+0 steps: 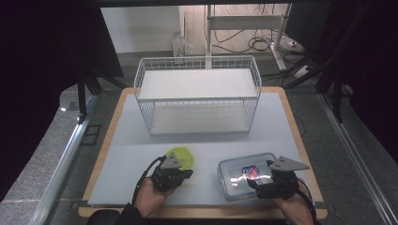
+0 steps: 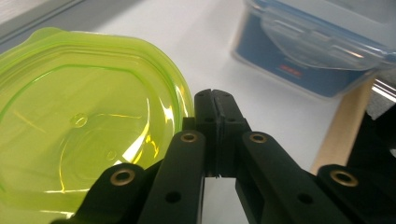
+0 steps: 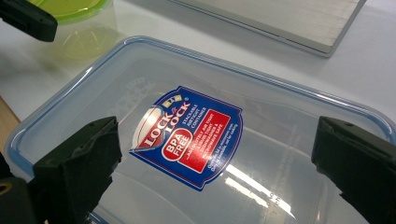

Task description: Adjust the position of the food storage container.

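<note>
Fingers: left gripper (image 2: pixel 215 100) clenched on nothing, jaws pressed flat together just beside the rim of the green lid (image 2: pixel 79 126). Right gripper (image 3: pixel 210 154) released, jaws spread wide over the clear box (image 3: pixel 280 140). Both hands enter low from the near table edge. The box sits near-right on the table (image 1: pixel 141 145), blue-rimmed, transparent, with a blue-and-red label.

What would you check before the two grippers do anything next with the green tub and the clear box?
1. Left gripper shut, nothing between its jaws: ok.
2. Left gripper beside the green tub, touching or not: cannot tell.
3. Right gripper open over the clear box: ok.
4. Right pads pressing the box: cannot tell.
5. Rack shelves free to take things: ok.
6. Box sits near the table edge: ok for now.
</note>
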The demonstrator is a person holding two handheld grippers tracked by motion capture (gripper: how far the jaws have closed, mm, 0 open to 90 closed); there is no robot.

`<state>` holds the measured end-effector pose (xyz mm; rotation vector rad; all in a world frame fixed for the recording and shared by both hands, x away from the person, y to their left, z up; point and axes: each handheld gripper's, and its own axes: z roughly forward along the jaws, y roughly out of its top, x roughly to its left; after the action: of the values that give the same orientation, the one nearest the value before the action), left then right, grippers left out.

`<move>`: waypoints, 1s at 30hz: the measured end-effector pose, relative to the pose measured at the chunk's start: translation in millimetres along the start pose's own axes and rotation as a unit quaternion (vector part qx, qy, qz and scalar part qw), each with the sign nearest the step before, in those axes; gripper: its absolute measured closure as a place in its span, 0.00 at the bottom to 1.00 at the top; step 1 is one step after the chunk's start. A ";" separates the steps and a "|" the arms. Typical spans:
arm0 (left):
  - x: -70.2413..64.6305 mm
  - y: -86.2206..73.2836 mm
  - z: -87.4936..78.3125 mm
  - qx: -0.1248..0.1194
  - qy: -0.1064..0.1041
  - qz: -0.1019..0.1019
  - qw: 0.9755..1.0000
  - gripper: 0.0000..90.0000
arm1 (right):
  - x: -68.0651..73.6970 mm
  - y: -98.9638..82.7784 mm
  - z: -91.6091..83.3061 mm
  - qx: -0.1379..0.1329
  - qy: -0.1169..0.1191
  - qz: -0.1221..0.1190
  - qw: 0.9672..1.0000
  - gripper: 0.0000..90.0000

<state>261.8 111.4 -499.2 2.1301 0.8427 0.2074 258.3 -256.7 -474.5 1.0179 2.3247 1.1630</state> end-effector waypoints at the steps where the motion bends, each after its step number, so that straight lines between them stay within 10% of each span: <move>1: 0.0 0.0 0.0 0.000 0.000 0.000 1.000 1.00 | 0.0 0.0 0.0 0.000 0.000 0.000 1.000 0.02; 30: 72.0 -19.3 -32.6 -0.011 0.086 -0.069 0.994 1.00 | -0.9 -0.8 0.5 0.003 -0.015 -0.011 1.000 0.02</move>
<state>293.6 186.2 -502.0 2.0457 1.0795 0.3309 258.8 -257.3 -475.4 1.0020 2.3130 1.1250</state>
